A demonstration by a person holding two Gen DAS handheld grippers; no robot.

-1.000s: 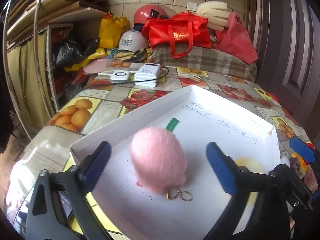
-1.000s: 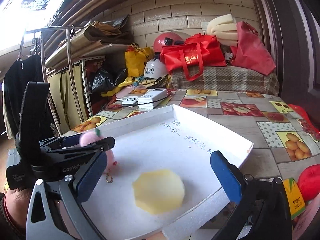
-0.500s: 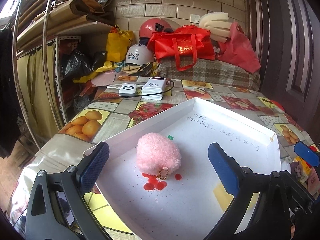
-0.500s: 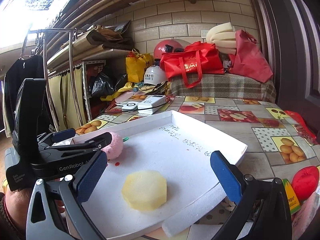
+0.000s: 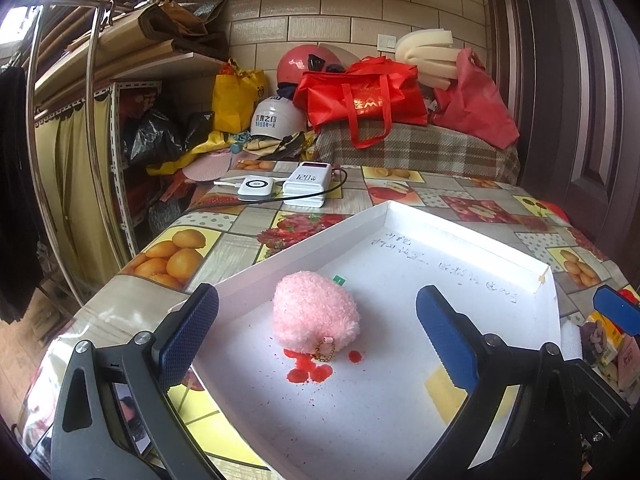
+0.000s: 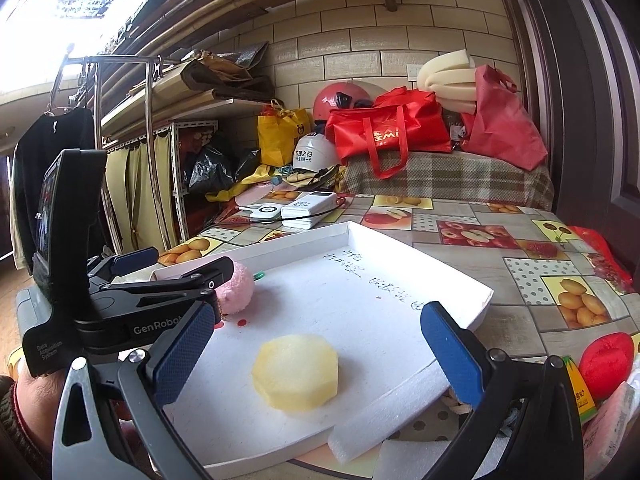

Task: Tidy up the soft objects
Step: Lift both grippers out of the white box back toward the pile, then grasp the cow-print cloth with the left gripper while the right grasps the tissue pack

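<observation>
From the left wrist, the left tool (image 5: 316, 322) stands with its jaws apart and empty, the pink plush (image 5: 314, 312) lying on the white tray (image 5: 460, 226) just ahead between its fingers; a clean release probably means backing straight off without snagging the keychain. From the right wrist, the right tool (image 6: 310, 338) is likewise spread, with the yellow sponge (image 6: 295, 372) on the tray between its fingers and untouched.

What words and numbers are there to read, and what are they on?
"GenRobo", cut off: side of the left hand-held gripper.
"120w": white power bank.
"Data Acquisition System", tiny: same gripper's body.
Red bag: partly readable, "M".
White helmet: characters too small.
Tray: handwriting unreadable.
</observation>
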